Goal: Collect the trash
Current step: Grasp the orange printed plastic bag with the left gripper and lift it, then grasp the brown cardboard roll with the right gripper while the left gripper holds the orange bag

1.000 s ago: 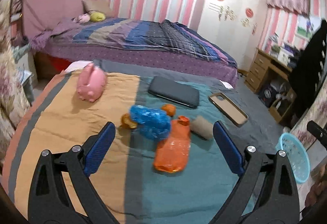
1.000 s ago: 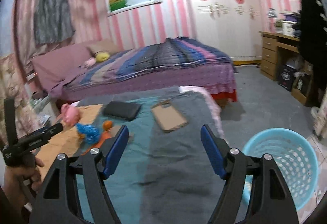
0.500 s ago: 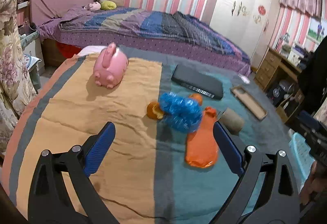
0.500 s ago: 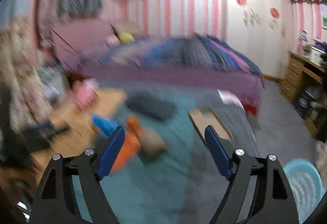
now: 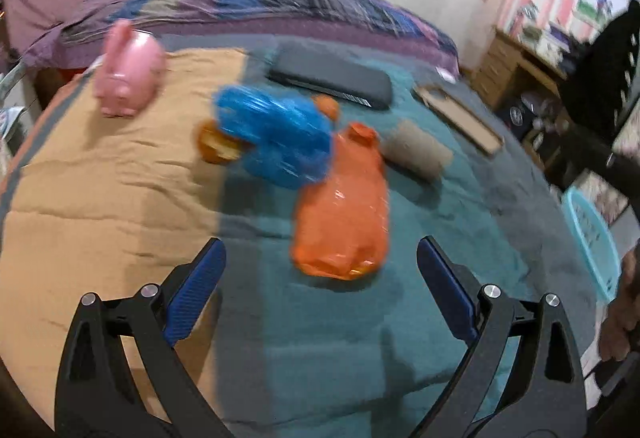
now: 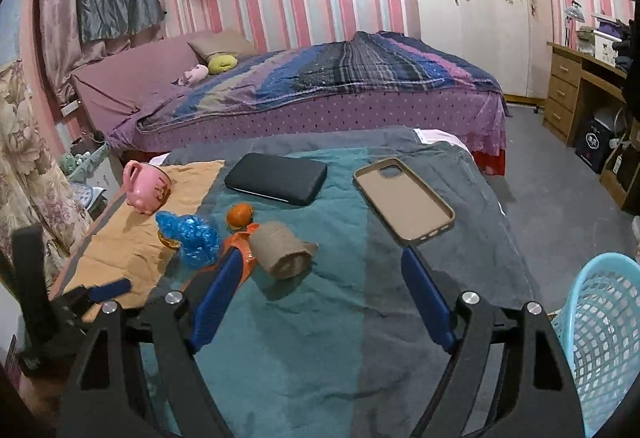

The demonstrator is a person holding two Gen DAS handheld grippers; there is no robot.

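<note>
An orange plastic bag (image 5: 342, 206) lies on the teal cloth just ahead of my open, empty left gripper (image 5: 320, 258). A crumpled blue plastic bag (image 5: 276, 136) lies behind it, with orange peel (image 5: 218, 148) at its left. A brown paper roll (image 5: 418, 152) lies to the right; it also shows in the right wrist view (image 6: 282, 248). My right gripper (image 6: 320, 270) is open and empty, a little short of the roll. The blue bag (image 6: 190, 236) and part of the orange bag (image 6: 242, 242) lie left of it. A light blue basket (image 6: 600, 334) stands at the right, off the table.
On the table are a pink piggy bank (image 6: 144, 188), a black case (image 6: 276, 178), a small orange (image 6: 240, 215) and a tan phone case (image 6: 404, 200). A bed (image 6: 320, 78) stands behind the table, and a wooden desk (image 6: 580, 86) at far right.
My left gripper has moved forward and down toward the orange bag. My right gripper swung left from the basket side, then steadied facing the paper roll.
</note>
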